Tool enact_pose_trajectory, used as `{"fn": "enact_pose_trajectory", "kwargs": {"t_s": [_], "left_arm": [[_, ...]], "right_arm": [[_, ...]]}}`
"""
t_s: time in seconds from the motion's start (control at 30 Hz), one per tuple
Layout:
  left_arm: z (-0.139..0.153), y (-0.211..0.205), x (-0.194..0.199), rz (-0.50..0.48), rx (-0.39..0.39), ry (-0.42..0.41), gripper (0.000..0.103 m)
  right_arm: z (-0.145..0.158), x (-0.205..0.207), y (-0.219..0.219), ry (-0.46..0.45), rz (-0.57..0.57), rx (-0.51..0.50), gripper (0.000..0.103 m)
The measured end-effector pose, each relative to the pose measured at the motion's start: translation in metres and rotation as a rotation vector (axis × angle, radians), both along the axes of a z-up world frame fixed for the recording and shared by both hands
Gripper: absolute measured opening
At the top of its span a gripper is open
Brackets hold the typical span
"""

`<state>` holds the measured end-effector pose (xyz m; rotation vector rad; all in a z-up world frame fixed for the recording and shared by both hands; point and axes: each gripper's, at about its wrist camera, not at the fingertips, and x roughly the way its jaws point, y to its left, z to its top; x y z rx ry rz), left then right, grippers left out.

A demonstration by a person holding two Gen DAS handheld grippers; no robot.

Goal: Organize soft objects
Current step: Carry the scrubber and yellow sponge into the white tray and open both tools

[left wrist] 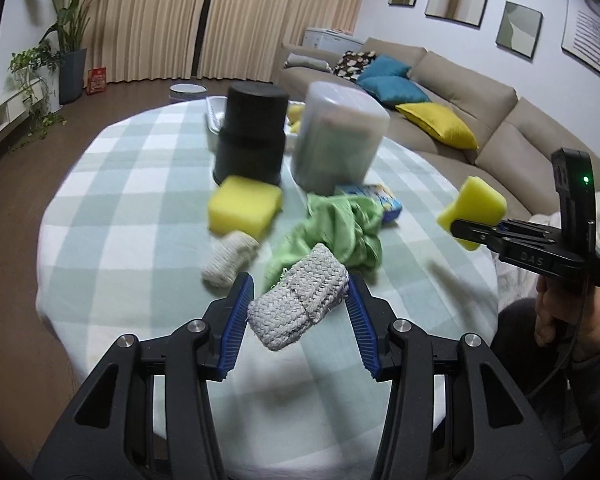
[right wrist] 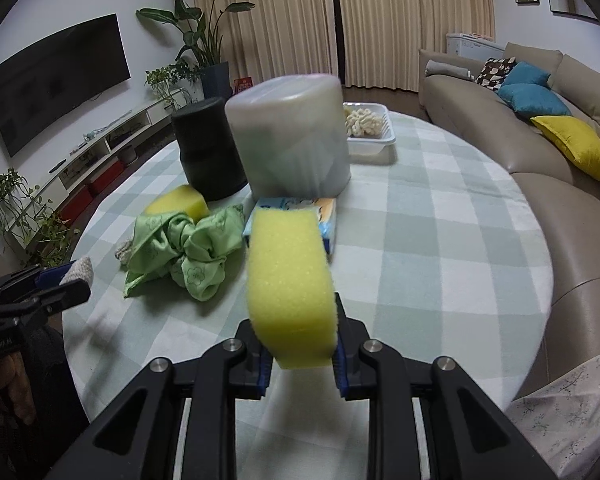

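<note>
My left gripper [left wrist: 300,300] is shut on a grey knitted pad [left wrist: 297,304], held above the checked tablecloth [left wrist: 139,184]. My right gripper [right wrist: 297,340] is shut on a yellow sponge [right wrist: 289,284], which stands upright between the blue pads; the same sponge [left wrist: 474,210] shows at the right of the left wrist view. On the table lie a second yellow sponge [left wrist: 243,204], another knitted pad [left wrist: 229,258], a crumpled green cloth [left wrist: 340,232] and a blue packet [left wrist: 380,198].
A black canister [left wrist: 251,136] and a translucent grey container [left wrist: 338,140] stand mid-table. Behind them sits a white basket [right wrist: 374,136] with soft items. A beige sofa [left wrist: 460,92] runs along the right, and a person's hand [left wrist: 560,320] grips the right tool.
</note>
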<state>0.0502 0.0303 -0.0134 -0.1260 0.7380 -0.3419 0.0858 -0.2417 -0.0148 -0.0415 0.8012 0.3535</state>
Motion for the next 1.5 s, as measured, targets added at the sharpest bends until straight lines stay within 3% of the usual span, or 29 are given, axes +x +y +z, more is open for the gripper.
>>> {"fn": "enact_pose_trajectory", "kwargs": {"t_s": [0.3,0.47,0.83,1.07,1.27,1.37,1.5], "left_arm": [[0.019,0.02,0.014,0.029,-0.034,-0.024,0.045],[0.041,0.037,0.037,0.05,-0.016,-0.062,0.045],[0.09,0.064,0.107,0.073,0.05,-0.128,0.045],[0.137,0.06,0.176,0.043,0.174,-0.168,0.045],[0.161,0.03,0.249,-0.04,0.291,-0.133,0.045],[0.16,0.004,0.286,-0.098,0.367,-0.095,0.045],[0.136,-0.034,0.329,-0.186,0.462,-0.005,0.045]], "right_arm": [[0.018,0.01,-0.006,-0.021,0.013,-0.014,0.026],[0.034,0.024,-0.015,-0.047,0.01,-0.035,0.025],[0.07,0.096,-0.068,-0.061,-0.051,-0.096,0.025],[0.107,0.154,-0.094,-0.076,-0.065,-0.16,0.025],[0.154,0.226,-0.081,-0.087,-0.016,-0.22,0.025],[0.172,0.265,-0.056,-0.062,0.046,-0.261,0.026],[0.17,0.303,-0.016,-0.02,0.132,-0.323,0.026]]}}
